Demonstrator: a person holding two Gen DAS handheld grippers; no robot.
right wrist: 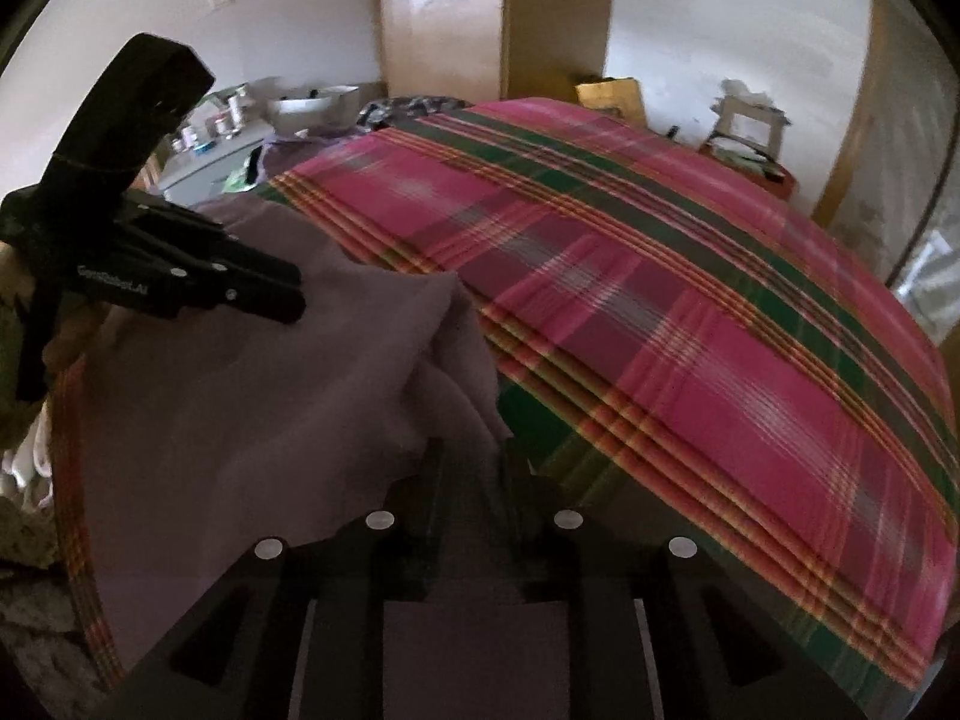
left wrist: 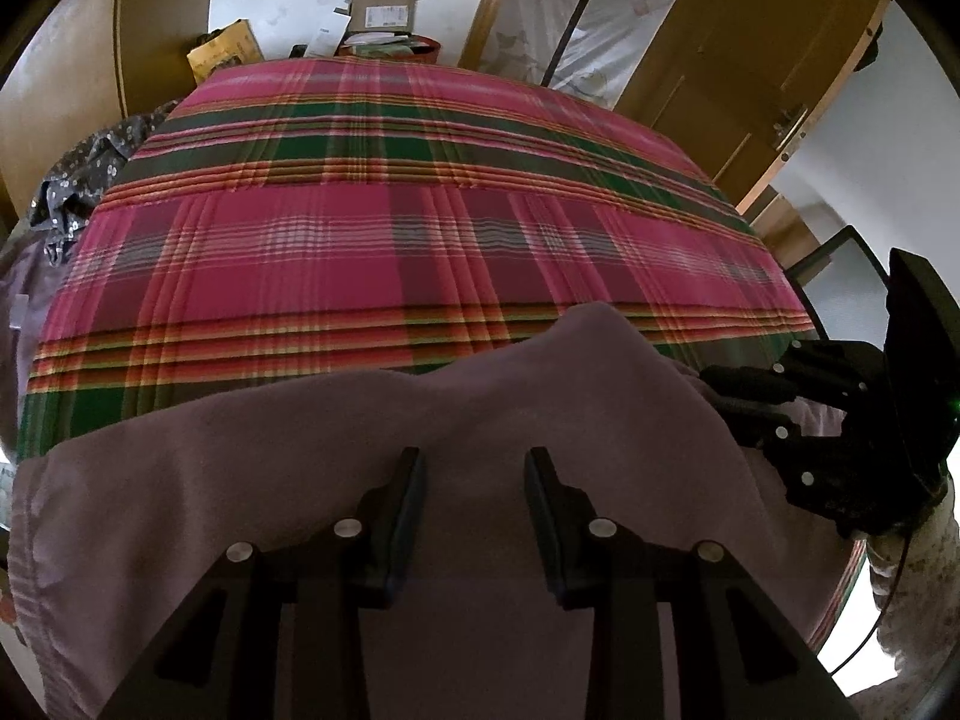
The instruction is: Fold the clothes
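Observation:
A mauve garment (left wrist: 300,480) (right wrist: 270,390) lies spread over the near edge of a bed with a pink and green plaid cover (left wrist: 390,210) (right wrist: 660,300). My left gripper (left wrist: 474,480) (right wrist: 299,294) hovers over the garment's middle, open, with only flat cloth beneath its fingers. My right gripper (right wrist: 477,468) (left wrist: 714,387) is at the garment's right edge. Its fingers stand a little apart, and a bunched fold of the mauve cloth runs down between them. The picture there is blurred, and the pads do not seem to press the cloth.
A dark flowered garment (left wrist: 78,180) lies heaped at the bed's left side. Cardboard boxes (left wrist: 384,15) stand beyond the far edge. A wooden door (left wrist: 750,90) is at the right. A counter with containers (right wrist: 240,114) is left of the bed. A person's sleeve (left wrist: 912,570) shows behind the right gripper.

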